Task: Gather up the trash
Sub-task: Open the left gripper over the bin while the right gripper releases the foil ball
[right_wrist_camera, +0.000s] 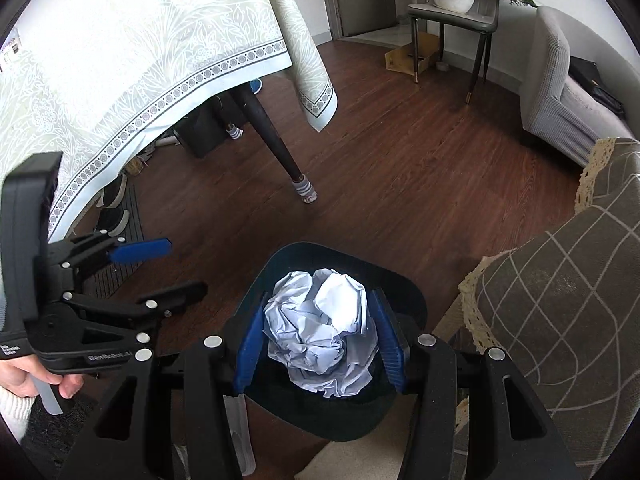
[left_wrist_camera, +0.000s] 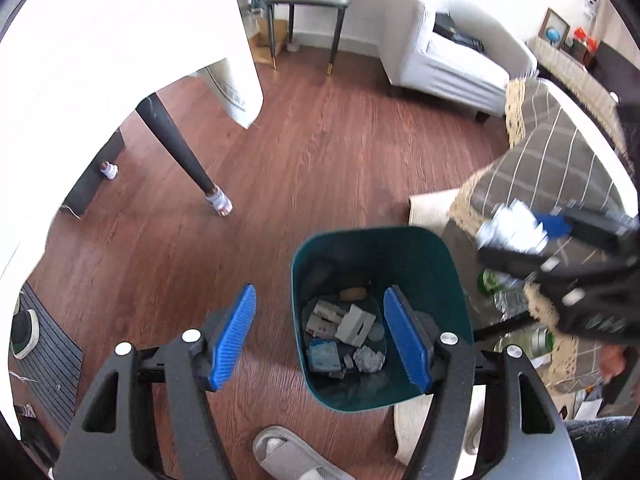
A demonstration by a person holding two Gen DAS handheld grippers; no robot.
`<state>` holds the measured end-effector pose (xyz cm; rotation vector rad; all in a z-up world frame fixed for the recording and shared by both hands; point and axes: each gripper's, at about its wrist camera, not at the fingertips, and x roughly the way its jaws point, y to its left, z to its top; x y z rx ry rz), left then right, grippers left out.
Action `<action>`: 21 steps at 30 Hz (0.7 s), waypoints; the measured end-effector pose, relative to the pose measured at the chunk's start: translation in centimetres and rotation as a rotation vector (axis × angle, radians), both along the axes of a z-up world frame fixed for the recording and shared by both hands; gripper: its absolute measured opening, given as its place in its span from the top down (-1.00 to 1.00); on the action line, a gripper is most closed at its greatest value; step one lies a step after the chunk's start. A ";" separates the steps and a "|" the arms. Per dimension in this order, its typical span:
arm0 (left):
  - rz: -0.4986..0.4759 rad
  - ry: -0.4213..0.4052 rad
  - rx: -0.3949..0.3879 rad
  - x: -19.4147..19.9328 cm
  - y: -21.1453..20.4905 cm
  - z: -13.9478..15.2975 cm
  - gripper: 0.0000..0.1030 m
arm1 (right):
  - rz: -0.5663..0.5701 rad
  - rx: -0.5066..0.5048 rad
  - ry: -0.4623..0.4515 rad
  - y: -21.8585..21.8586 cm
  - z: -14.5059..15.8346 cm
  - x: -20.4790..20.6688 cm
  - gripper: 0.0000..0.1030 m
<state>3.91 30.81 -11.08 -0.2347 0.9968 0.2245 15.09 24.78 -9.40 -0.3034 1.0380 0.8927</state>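
A teal trash bin stands on the wood floor with grey scraps and a crumpled paper in its bottom. My left gripper hangs open above the bin's left side, its blue pads wide apart and holding nothing. At the right of the left wrist view my right gripper carries a crumpled white paper ball. In the right wrist view that gripper is shut on the paper ball, directly over the bin. The left gripper shows at the left, open, held by a hand.
A table with a patterned cloth and a black leg stands to the left. A brown checked blanket covers furniture on the right, with bottles below it. A grey slipper lies near the bin. A white sofa stands behind.
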 end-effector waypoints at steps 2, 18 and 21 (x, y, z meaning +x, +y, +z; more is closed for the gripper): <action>0.006 -0.032 -0.012 -0.1 0.2 1.0 -0.31 | 0.006 -0.015 0.007 0.3 -0.6 0.0 0.00; 0.013 -0.197 -0.055 -0.3 0.3 6.2 0.17 | 0.043 -0.148 0.046 2.3 -5.4 -0.8 -0.14; 0.012 -0.209 -0.053 -0.2 0.2 6.7 0.17 | 0.048 -0.178 0.066 2.1 -5.8 -1.1 -0.17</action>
